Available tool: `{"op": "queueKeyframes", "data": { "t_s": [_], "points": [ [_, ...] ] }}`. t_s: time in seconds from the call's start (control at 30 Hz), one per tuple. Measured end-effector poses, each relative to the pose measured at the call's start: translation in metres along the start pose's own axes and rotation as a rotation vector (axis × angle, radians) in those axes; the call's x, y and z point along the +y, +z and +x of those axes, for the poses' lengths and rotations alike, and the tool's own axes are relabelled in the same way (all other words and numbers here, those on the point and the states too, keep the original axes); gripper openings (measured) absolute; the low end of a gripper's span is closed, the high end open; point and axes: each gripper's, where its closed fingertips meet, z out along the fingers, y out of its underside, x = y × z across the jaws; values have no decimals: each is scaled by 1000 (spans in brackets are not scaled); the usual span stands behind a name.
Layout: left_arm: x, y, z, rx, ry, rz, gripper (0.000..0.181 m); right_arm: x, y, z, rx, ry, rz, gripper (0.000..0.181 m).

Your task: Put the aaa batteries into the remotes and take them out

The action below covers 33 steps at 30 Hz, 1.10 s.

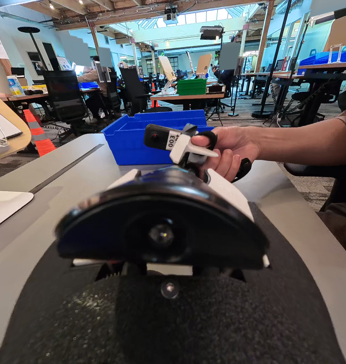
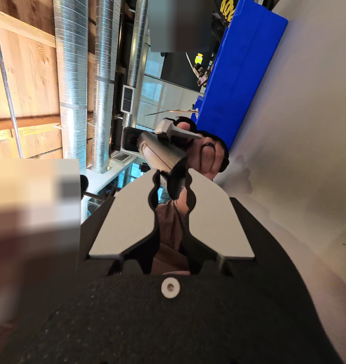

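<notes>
Left wrist view: remote clamped right up against the lens, no batteries to be seen anywhere

Most of the left wrist view is filled by the blurry end of a dark rounded plastic remote (image 1: 160, 226), which is pinched across its width by the white fingers (image 1: 229, 197) of the left gripper (image 1: 172, 177); a blue plastic bin (image 1: 140, 149) is parked behind on the grey table (image 1: 50, 177), contents hidden tbh. Right wrist view: the right gripper (image 2: 173, 187) is shown with its fingers partly spread and the remote's dark tip sitting in the gap, but whether it's actually touched can't be told. The battery compartment is turned away in both views, so loaded vs emptied can't be judged; probably mid-cycle.
</notes>
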Motion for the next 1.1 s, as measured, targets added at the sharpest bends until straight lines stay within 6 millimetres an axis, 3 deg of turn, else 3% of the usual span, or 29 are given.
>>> {"op": "queueKeyframes", "data": {
  "t_s": [0.03, 0.27, 0.6, 0.73, 0.77, 0.93, 1.1],
  "points": [
    [2, 1, 0, 3, 1, -6, 61, 1, -1, 1, 9, -2, -4, 24],
    [1, 2, 6, 30, 14, 3, 60, 6, -6, -5, -7, -39, -40, 22],
    [-1, 1, 5, 27, 4, 11, 60, 5, -5, -5, -182, 92, -12, 20],
    [-1, 1, 2, 5, 1, 18, 58, 0, -4, -3, -96, 9, 4, 22],
    [-1, 0, 1, 2, 2, 19, 65, -2, -5, 0, -49, -32, 12, 24],
    [0, -1, -2, -8, 12, 9, 95, -20, -17, 9, 209, -281, 60, 59],
    [6, 5, -3, -83, 115, -40, 113, -4, 14, 14, 321, -246, 1, 107]
  ]
}}
